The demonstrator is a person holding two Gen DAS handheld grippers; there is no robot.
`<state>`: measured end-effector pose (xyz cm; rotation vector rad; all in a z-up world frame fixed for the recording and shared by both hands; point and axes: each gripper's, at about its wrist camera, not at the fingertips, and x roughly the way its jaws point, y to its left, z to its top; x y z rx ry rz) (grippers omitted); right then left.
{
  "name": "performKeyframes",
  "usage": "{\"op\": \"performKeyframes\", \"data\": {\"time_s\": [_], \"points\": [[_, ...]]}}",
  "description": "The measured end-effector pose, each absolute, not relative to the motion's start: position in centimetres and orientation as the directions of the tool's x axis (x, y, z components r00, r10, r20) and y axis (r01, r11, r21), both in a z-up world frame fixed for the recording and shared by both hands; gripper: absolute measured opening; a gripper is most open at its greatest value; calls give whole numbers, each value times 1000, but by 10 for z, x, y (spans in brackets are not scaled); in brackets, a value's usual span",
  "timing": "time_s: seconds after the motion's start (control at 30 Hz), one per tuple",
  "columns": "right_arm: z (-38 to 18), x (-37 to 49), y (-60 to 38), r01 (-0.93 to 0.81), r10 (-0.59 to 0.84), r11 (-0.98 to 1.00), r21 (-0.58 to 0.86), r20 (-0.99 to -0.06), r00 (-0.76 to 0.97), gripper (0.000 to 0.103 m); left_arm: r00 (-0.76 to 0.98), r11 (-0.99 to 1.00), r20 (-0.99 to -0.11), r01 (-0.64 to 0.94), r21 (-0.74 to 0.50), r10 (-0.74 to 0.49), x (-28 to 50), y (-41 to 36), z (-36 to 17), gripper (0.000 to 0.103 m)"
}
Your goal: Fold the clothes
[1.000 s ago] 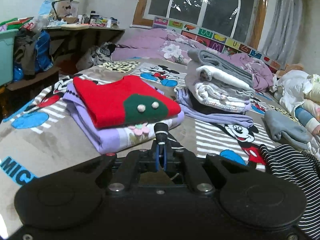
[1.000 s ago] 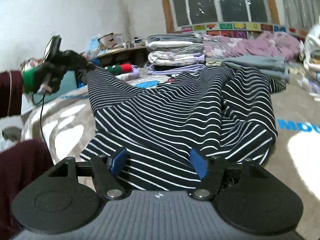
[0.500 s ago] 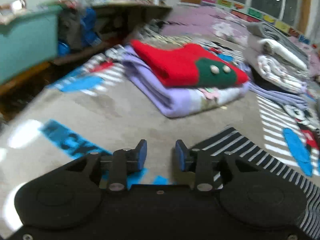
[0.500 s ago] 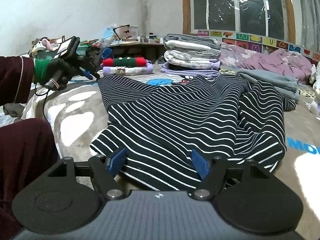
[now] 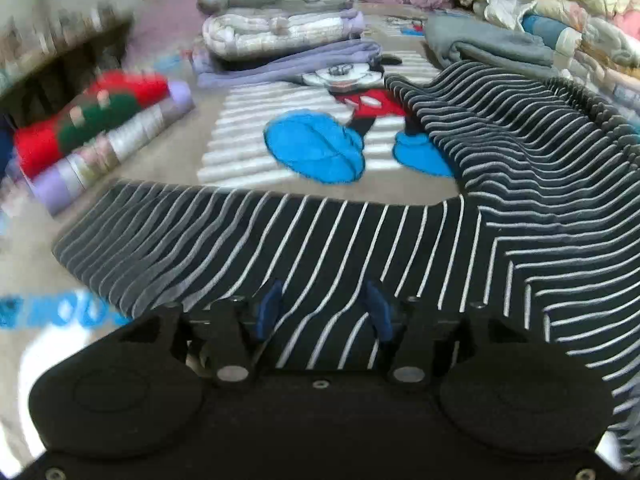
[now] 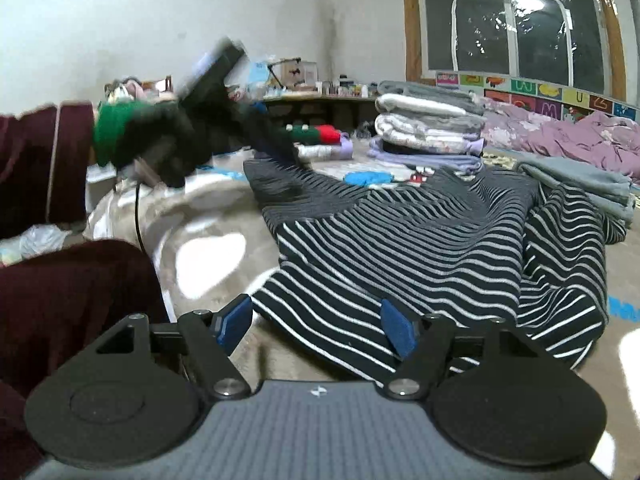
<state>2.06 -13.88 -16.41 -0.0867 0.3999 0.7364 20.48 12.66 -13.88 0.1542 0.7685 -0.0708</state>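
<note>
the left gripper (image 5: 323, 312) has its blue pads spread apart, with the near edge of the black-and-white striped garment (image 5: 360, 248) lying between and under them; no pinch shows. the garment runs ahead of it and off to its right, rumpled on the cartoon-print blanket (image 5: 248, 140). beyond it to the left sits a folded red and purple pile (image 5: 96, 128), and straight ahead a taller stack of folded clothes (image 5: 280, 36). the right gripper (image 6: 316, 326) is also spread wide, just short of the striped garment's hem (image 6: 400, 248), pads not touching it. up to its left, a gloved hand (image 6: 152, 136) holds the other gripper at the garment's far corner.
</note>
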Motion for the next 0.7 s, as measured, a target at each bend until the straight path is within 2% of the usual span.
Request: {"op": "performKeyframes", "data": {"time_s": [0.07,0.17,0.23,0.3,0.5,0.6,0.7], "points": [[-158,19,-149,-649,635,755,96,-354,686,70,741,997,-671,66,44,-20,199,122,-125,48],[-150,19,-170,-601,621,782,166,-300,724,70,804,992,-588,11,-127,-84,187,113,-109,53],[-147,25,-191,-542,599,799,259,-263,756,70,836,975,-533,6,-223,-127,183,102,-108,61],[-149,37,-217,-447,555,807,385,-239,797,71,852,953,-492,26,-303,-180,181,94,-116,64],[-172,75,-310,-116,434,639,760,-232,870,72,824,893,-521,-45,-448,-221,182,105,-142,64],[-178,105,-335,-33,401,604,796,-268,876,72,830,852,-513,-93,-515,-220,186,119,-142,64],[-184,142,-353,-5,411,538,843,-257,875,72,832,817,-500,-106,-567,-239,191,129,-145,64]]}}
